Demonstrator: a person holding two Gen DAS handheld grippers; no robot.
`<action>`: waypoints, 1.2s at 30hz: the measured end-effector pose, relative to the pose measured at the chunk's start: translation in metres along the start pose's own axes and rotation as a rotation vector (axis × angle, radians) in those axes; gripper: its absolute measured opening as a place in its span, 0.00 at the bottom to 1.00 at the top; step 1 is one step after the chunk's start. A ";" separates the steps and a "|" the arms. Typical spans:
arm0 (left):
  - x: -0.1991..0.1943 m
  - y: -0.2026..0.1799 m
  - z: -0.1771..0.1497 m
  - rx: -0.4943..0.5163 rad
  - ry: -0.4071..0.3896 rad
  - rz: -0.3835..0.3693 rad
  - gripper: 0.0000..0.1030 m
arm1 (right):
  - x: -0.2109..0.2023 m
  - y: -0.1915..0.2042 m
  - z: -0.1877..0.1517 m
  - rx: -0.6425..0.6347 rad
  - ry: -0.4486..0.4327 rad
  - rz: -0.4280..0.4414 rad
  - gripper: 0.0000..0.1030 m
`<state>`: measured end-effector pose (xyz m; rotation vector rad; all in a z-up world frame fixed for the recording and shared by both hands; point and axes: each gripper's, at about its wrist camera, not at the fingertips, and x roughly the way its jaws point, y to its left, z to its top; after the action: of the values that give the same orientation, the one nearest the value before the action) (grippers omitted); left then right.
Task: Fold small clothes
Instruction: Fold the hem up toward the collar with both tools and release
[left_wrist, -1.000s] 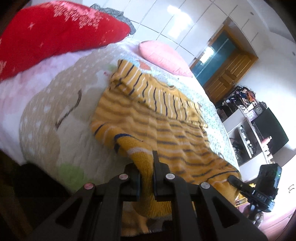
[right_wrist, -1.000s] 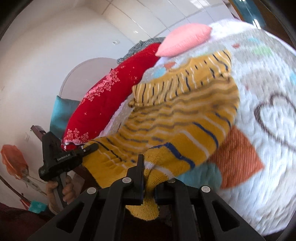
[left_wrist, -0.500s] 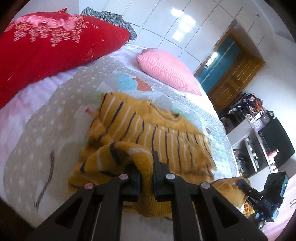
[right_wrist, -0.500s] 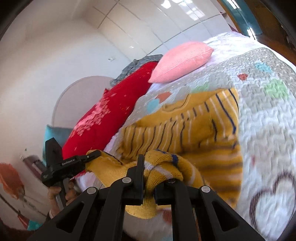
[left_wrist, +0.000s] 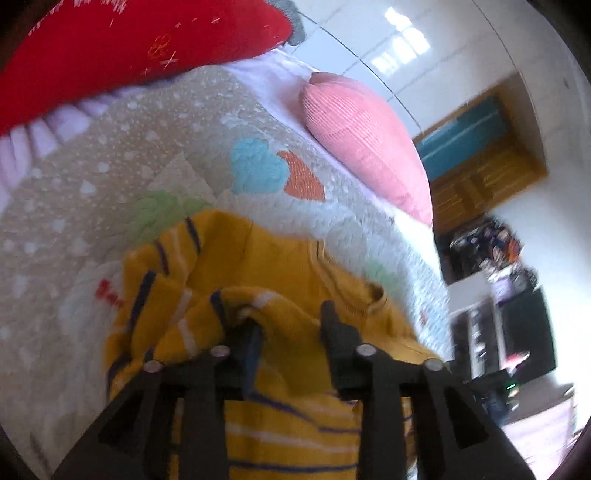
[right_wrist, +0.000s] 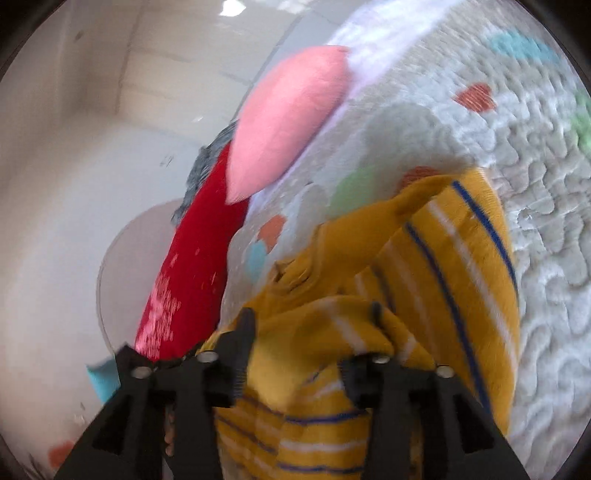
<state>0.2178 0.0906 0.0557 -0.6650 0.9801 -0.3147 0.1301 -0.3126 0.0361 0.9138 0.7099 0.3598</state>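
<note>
**Spotter:** Where is the garment?

**Me:** The yellow striped sweater (left_wrist: 280, 266) lies on the bed's patterned quilt (left_wrist: 110, 192), doubled over on itself, its collar toward the head of the bed, where the pink pillow (left_wrist: 365, 144) and the red cushion (left_wrist: 122, 48) sit. The hem I carry is bunched on top of the chest panel, not yet flat.

**Spotter:** And your tools?

**Me:** Both are opening. The left tool (left_wrist: 288, 325) has its jaws apart; a hump of knit drapes over its left finger but nothing is pinched. The right tool (right_wrist: 314, 325) is the same: jaws apart, a fold of sweater lying loosely between them, pads off the cloth.

**Spotter:** What worries you?

**Me:** The knit is soft and looped, so I judge it may snag on a fingertip. If I pull back while that hump hangs on the left finger, it could drag the top layer and undo the fold. The bunched hem may also slump crooked, leaving the edges unmatched. The frames are blurred, so I cannot tell how well the corners line up.
</note>
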 end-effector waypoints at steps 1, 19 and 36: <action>0.002 0.002 0.004 -0.009 -0.005 -0.006 0.36 | 0.002 -0.006 0.004 0.020 -0.009 -0.003 0.52; -0.069 0.034 -0.052 0.239 -0.025 0.258 0.81 | -0.117 -0.029 -0.029 -0.128 -0.044 -0.206 0.63; -0.146 0.018 -0.169 0.437 -0.169 0.523 0.79 | -0.183 -0.041 -0.113 -0.245 -0.163 -0.541 0.40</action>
<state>-0.0033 0.1179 0.0758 -0.0256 0.8505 -0.0034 -0.0804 -0.3722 0.0296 0.4851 0.7138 -0.1071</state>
